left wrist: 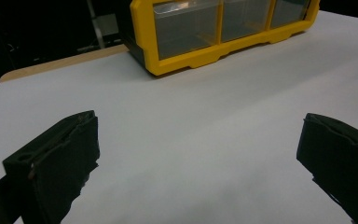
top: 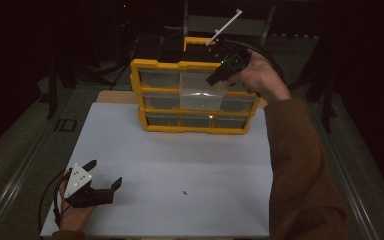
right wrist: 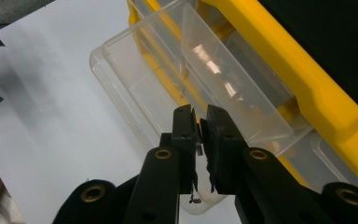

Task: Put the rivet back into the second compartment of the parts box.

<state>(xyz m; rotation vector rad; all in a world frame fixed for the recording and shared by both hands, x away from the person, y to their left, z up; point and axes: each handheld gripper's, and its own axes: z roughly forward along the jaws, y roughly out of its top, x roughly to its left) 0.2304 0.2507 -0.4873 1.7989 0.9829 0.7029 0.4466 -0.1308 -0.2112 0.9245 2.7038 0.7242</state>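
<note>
The left gripper [top: 105,175] rests low on the white table [top: 180,165], jaws wide apart with nothing between them. Far across, the right gripper [right wrist: 199,122] hovers over a clear drawer [right wrist: 168,79] pulled out of the yellow organizer [top: 195,95], jaws nearly together on a tiny metal piece [right wrist: 199,150] (too small to name).

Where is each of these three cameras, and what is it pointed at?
High view: above the person's side, looking down on the table; both hands, a brown sleeve.
Left gripper view: on the left gripper, low over the table, facing the yellow cabinet; its open jaws.
Right gripper view: on the right gripper, over the pulled-out clear drawer; jaws shut on a small screw.
All three show the cabinet.
</note>
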